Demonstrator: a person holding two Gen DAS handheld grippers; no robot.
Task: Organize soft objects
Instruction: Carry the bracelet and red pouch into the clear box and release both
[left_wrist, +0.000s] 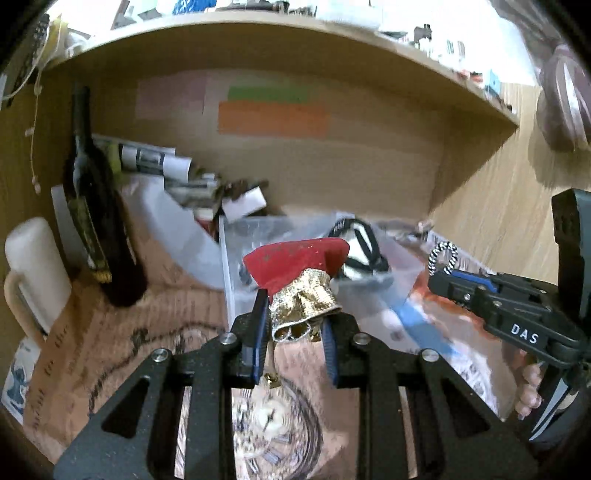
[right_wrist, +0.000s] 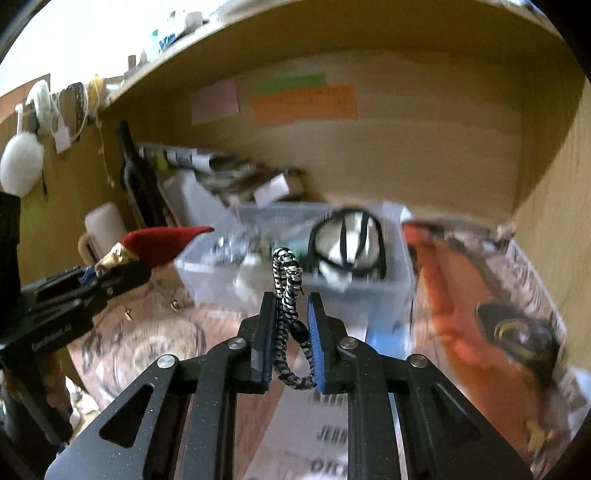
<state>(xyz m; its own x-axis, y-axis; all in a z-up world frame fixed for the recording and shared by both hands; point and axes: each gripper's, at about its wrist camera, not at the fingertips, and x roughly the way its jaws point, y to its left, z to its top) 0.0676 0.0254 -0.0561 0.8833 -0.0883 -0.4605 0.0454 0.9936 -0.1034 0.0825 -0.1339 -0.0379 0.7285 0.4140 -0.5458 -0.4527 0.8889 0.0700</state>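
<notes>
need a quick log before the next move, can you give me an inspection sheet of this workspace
surface: desk top under a printed cloth, with magazines lying on the right.
job's things: red and gold pouch; black-and-white braided cord; clear plastic bin behind both, already holding a black-and-white item.
clutter: dark wine bottle, white mug, rolled papers at the back left.
grippers: left gripper shut on the pouch; right gripper shut on the cord.
cables: nothing seen apart from the held cord.
surroundings: wooden alcove under a shelf, coloured sticky notes on its back wall.
</notes>
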